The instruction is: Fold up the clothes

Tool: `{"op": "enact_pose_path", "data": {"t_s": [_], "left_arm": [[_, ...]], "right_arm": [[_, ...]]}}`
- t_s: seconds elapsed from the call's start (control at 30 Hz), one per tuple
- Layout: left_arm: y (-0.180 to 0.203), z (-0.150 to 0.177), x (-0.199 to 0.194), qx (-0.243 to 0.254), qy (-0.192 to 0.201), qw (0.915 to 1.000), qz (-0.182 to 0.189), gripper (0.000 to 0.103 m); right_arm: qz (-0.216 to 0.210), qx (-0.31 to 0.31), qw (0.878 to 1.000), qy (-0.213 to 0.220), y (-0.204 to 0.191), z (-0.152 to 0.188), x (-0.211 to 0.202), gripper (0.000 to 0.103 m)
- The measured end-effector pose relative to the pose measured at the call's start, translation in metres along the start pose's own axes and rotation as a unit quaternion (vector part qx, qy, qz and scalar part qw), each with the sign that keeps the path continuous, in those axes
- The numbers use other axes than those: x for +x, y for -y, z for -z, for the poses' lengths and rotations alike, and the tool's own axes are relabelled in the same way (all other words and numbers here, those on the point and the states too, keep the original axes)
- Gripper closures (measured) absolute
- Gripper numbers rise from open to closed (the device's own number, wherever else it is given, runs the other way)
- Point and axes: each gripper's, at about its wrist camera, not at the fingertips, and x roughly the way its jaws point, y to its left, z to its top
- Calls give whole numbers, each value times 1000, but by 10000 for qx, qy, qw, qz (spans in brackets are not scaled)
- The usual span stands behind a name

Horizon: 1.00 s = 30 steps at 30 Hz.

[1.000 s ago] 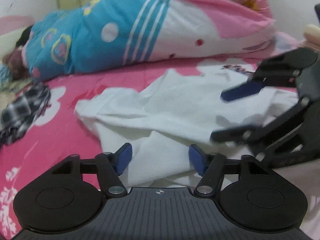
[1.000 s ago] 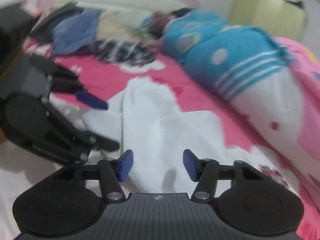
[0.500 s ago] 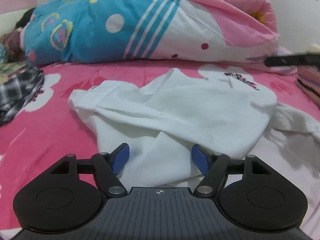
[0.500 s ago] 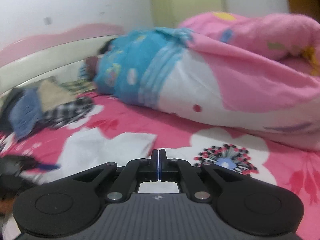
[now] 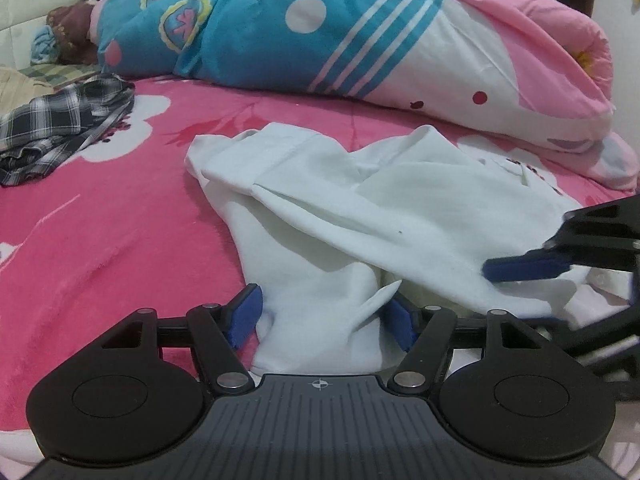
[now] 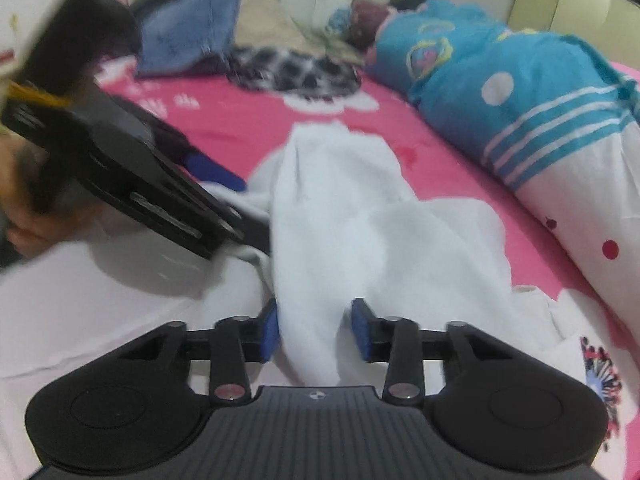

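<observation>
Half a second ago your right gripper (image 6: 314, 330) was pinched shut and aimed high over the bedding; now it has swung back down with its blue pads spread apart, and a ridge of the white garment (image 6: 340, 240) runs up between them, brushing the left pad without being squeezed. Your left gripper (image 5: 322, 318) has edged forward onto the cloth's near hem, and it too stands released: its pads are parted, with a fold of the white garment (image 5: 360, 216) lying in the gap between them.

From the left wrist view, your right gripper enters at 3 o'clock, one blue fingertip (image 5: 524, 268) pressed against the garment's right edge. From the right wrist view, your left gripper shows at 9 o'clock, blurred, with your hand (image 6: 36, 228) behind it and its tip at the cloth's left side.

Moving outward, the garment lies crumpled in the middle of the pink flowered bedsheet (image 5: 100, 232), stretching away toward 12 o'clock. A checked black-and-white cloth (image 5: 60, 120) sits at 10 o'clock on the sheet, well apart from the garment. Along the far side, from 11 to 2 o'clock, a blue, white and pink quilt (image 5: 320, 28) is bundled up, with dark hair (image 5: 76, 24) showing at its left end. In the right wrist view, a blue folded item (image 6: 188, 36) and a tan one (image 6: 268, 20) rest near the headboard at 11 o'clock.
</observation>
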Motion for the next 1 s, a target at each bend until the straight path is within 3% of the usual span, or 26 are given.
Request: {"op": "enact_pose_path", "data": {"t_s": [0.03,0.07,0.2,0.33,0.47,0.63,0.7,0.77,0.8,0.83,0.87,0.97,1.0], "left_arm": [[0,1,0,4,14,10000,1,36],[-1,1,0,9,28,10000,2,36],[-3,2,0,-30,52,10000,25,36],[-4,1,-1,-134,60,9999,40,36],[-9,-1,-6,-332,68,9994,92,36],[-10,-4,-16,-310,192,9993,34,36],[-10,-4,-24,-250,320,9992,-24,35],[-8,-5,-33,-168,517,9985,-101,30],[-7,-5,-39,-121,642,9978,-143,28],[-5,-5,-44,-45,757,9970,-164,24],[-1,-6,-49,59,862,9961,-164,23],[13,-9,-61,402,1123,9928,-124,18],[21,-11,-61,576,1093,9923,-32,17]], "right_arm": [[86,133,9999,7,5,-1,0,90],[169,289,9994,43,11,-1,-3,96],[613,1191,9900,440,50,2,-32,101],[1049,2377,9620,835,103,21,-73,101],[1613,3606,9097,1280,155,55,-120,101],[2604,4958,8134,1572,196,133,-181,101],[2866,5424,7767,1429,202,166,-195,100],[2903,5856,7496,1045,202,197,-199,94],[2916,6063,7349,852,202,212,-200,90],[2913,6237,7220,691,201,225,-202,75],[2861,6311,7181,647,195,232,-204,59],[2727,6499,7074,534,176,252,-211,47],[2789,6434,7106,575,166,251,-216,44]]}}
